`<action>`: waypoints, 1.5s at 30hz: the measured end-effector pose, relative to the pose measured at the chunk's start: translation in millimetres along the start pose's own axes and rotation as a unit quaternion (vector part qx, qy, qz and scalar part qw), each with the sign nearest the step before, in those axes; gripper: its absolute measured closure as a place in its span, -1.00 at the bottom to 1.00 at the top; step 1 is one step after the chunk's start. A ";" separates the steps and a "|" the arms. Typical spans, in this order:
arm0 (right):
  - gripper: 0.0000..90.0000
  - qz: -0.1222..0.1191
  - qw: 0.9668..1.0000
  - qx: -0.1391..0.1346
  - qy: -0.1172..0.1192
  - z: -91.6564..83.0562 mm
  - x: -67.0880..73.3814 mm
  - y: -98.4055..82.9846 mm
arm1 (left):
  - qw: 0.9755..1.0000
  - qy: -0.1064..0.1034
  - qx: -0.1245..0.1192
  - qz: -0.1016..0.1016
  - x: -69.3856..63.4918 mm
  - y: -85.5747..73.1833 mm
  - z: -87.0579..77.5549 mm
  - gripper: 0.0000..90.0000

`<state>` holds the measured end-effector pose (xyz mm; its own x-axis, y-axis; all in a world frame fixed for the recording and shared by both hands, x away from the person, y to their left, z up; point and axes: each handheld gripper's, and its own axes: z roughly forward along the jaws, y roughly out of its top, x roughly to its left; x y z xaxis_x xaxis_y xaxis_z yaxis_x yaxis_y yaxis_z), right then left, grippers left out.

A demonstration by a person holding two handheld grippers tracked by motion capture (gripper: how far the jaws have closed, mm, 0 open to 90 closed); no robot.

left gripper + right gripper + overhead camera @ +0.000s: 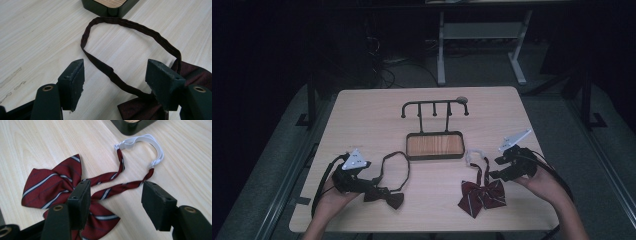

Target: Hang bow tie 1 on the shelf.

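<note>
My right gripper (115,195) stands wide open and holds nothing, its jaws astride the strap of the striped bow tie (67,195). From the hanger stand (434,142), this tie lies toward me and right; the strap points back to it.

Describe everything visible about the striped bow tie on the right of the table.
The striped bow tie is dark red fabric with pale and dark diagonal stripes. It lies flat on the wooden table, its two striped straps joined by a white elastic loop toward the rack's tray. The right gripper hovers over the straps, jaws open, pads not pressing.
</note>
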<state>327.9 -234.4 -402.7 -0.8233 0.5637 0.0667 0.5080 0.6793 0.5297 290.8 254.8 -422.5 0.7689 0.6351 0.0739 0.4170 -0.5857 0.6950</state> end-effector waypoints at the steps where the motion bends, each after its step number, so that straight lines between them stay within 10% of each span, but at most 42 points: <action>1: -0.10 0.000 1.000 0.001 0.000 0.8 -0.5 2.7 | 1.000 0.000 -0.001 0.000 0.3 0.0 -0.1 -0.29; 17: 0.00 -0.020 0.999 0.032 -0.011 14.0 -16.8 33.7 | 1.000 0.002 -0.006 0.001 1.1 0.3 0.0 -0.29; 45: 0.24 0.014 0.994 0.110 -0.018 55.1 -47.6 48.3 | 1.000 0.004 -0.007 0.002 3.0 -0.3 -1.6 -0.29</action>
<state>405.6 -202.5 -426.8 -0.8003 0.5978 0.0462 0.5771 0.7470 0.3300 292.1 257.7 -421.3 0.7663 0.6372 0.0827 0.4072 -0.5811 0.7046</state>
